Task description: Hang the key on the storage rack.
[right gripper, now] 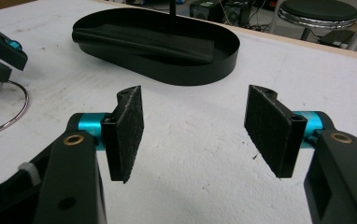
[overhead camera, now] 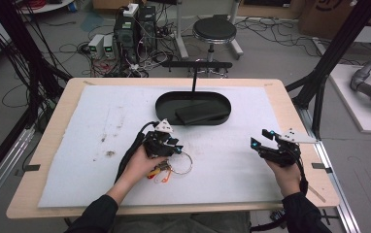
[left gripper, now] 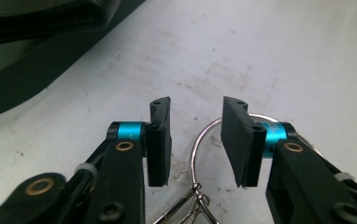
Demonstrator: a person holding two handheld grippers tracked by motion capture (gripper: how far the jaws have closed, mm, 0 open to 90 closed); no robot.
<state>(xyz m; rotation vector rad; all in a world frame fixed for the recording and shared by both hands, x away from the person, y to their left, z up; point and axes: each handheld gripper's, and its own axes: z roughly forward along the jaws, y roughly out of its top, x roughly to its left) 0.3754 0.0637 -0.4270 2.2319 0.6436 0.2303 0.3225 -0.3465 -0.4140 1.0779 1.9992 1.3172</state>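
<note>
Key ring [left gripper: 200,140] beneath parted left tool [left gripper: 196,142]

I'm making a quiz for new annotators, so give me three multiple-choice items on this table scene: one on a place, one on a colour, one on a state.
1. Where does the metal key ring lie?
A. in the tray
B. on the white mat by the left gripper
C. on the stool

2. What colour is the oval tray?
A. black
B. red
C. white

3. How do the right gripper's jaws stand?
A. shut on the ring
B. shut on nothing
C. open, holding nothing

Key: 1 B, the ring rests on the white mat under the left gripper; 2 A, tray and its folded content are black; 3 C, a wide gap shows bare mat.
</note>
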